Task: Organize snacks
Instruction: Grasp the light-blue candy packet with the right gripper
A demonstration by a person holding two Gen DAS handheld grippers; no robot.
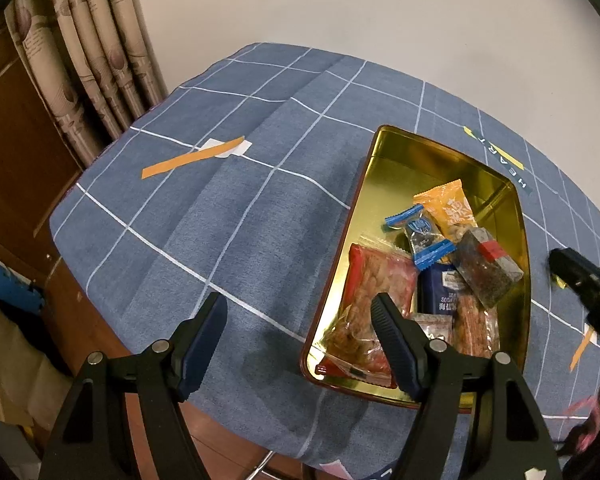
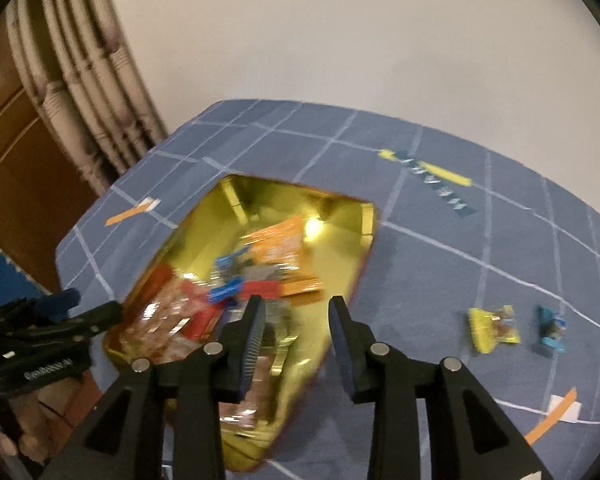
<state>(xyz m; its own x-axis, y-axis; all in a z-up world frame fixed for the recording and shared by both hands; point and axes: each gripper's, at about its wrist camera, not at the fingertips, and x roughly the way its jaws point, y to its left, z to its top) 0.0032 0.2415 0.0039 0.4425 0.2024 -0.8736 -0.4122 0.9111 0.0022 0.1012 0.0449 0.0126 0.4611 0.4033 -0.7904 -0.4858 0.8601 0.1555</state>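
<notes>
1. The left gripper (image 1: 298,316) is hovering with its ribbed dark-blue fingers (image 1: 392,344) spread wide and holding nothing; one finger is hanging over the near end of the tin, the other over bare cloth.
2. The right gripper (image 2: 296,320) is hovering over the tin's near right corner, its fingers likewise parted and empty; this view is blurring with motion.
3. The gold tin (image 1: 380,168) is sitting on the table, a shallow rounded rectangle of shiny reflective metal with a dark red outer rim.
4. Inside it, the snacks are piling toward the near end: a crinkly clear-and-red nut packet (image 1: 370,304) nearest, a navy packet (image 1: 440,292) and a reddish clear-wrapped bar (image 1: 474,328) beside it.
5. Farther in, a blue-ended twist-style candy (image 1: 420,236) is lying over a grey translucent packet with a red patch (image 1: 488,268), and an orange pouch (image 1: 450,208) is lying behind them; the far end is showing bare gold.
6. Outside the tin, to its right, a yellow wrapped snack (image 2: 494,328) and a small blue wrapped candy (image 2: 550,330) are lying just beside each other on the cloth.
7. The blue tablecloth (image 1: 220,216) is looking soft and denim-like, carrying a white grid and orange strips.
8. Beyond, pleated patterned curtains (image 1: 88,48) are hanging by a plain wall.
</notes>
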